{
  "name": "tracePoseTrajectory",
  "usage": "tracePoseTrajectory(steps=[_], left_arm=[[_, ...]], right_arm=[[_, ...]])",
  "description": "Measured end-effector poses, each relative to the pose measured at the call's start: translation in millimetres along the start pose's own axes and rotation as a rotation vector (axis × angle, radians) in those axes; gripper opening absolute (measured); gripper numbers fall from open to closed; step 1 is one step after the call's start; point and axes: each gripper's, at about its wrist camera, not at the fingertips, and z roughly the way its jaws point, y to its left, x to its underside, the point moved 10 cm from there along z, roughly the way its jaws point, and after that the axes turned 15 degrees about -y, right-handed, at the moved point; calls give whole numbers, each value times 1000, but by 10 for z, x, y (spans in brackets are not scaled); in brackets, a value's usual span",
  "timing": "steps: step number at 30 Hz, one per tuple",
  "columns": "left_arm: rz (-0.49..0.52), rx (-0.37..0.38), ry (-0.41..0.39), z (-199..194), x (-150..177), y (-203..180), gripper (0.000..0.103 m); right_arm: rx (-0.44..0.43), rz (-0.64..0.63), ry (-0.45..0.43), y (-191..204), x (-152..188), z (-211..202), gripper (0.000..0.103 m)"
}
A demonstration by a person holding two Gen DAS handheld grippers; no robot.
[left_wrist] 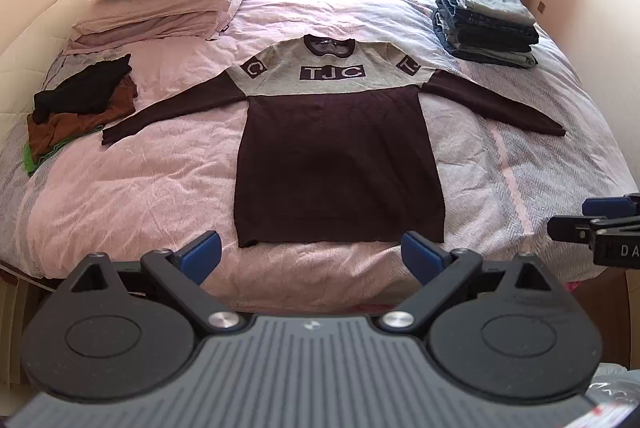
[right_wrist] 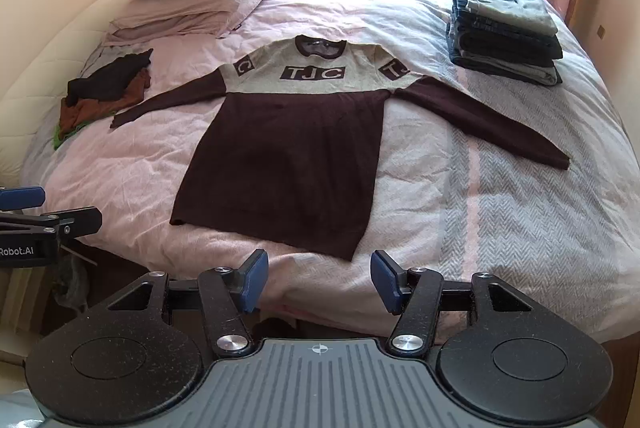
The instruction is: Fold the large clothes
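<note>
A dark maroon sweater (left_wrist: 340, 164) with a grey chest panel reading "TJC" lies flat on the bed, both sleeves spread out to the sides; it also shows in the right wrist view (right_wrist: 288, 156). My left gripper (left_wrist: 312, 252) hovers open just short of the sweater's hem, nothing between its blue pads. My right gripper (right_wrist: 318, 276) is open too, near the hem's right corner, holding nothing. Each gripper's tip shows at the edge of the other's view: the right gripper (left_wrist: 600, 224) and the left gripper (right_wrist: 36, 212).
A pink and grey duvet (left_wrist: 140, 188) covers the bed. Folded jeans and clothes are stacked (left_wrist: 486, 24) at the back right. A heap of black, brown and green clothes (left_wrist: 76, 100) lies at the left. Pillows (left_wrist: 160, 0) sit at the back left by the window.
</note>
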Motion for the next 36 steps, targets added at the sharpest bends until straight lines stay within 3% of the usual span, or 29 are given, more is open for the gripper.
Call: tracePoseTrajectory(steps=[24,36], left_arm=[[26,10,5,-39,38,-159,95],[-33,-21,9,95,2,35,95]], right_arm=[[9,42,-6,-118,71,-118,54],[-18,57,15,-67,-46,127,54]])
